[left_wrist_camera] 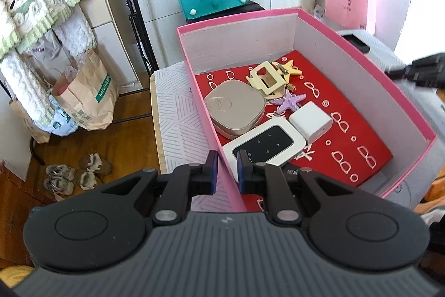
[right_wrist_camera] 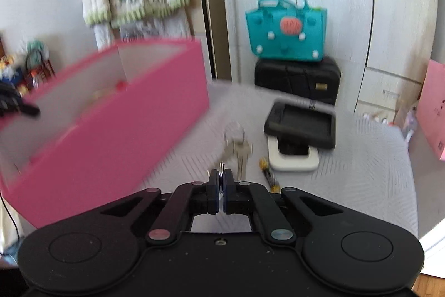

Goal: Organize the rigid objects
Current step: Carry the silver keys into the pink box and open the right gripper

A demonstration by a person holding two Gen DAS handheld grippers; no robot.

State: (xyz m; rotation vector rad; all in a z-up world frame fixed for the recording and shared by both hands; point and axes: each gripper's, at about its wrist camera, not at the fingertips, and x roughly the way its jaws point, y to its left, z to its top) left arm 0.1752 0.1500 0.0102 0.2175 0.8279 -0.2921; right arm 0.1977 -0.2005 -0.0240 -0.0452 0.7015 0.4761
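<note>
A pink box (left_wrist_camera: 361, 52) with a red patterned floor stands on the pale mat. Inside lie a beige square case (left_wrist_camera: 235, 109), a white device with a black face (left_wrist_camera: 264, 146), a white cube (left_wrist_camera: 311, 121), a cream hair clip (left_wrist_camera: 265, 78) and a purple starfish (left_wrist_camera: 289, 102). My left gripper (left_wrist_camera: 227, 171) is shut on the box's near wall, one finger on each side. In the right wrist view the box (right_wrist_camera: 111, 135) is at the left. My right gripper (right_wrist_camera: 221, 180) is shut on the ring of a bunch of keys (right_wrist_camera: 239, 151), which hangs just ahead of the fingertips.
On the mat ahead of the right gripper sit a black tray on a white base (right_wrist_camera: 299, 130) and a small yellow-and-black item (right_wrist_camera: 268, 171). A teal bag (right_wrist_camera: 286, 29) stands on a black case (right_wrist_camera: 297, 80) by the cupboards. Paper bags (left_wrist_camera: 86, 99) and shoes (left_wrist_camera: 75, 174) are on the floor.
</note>
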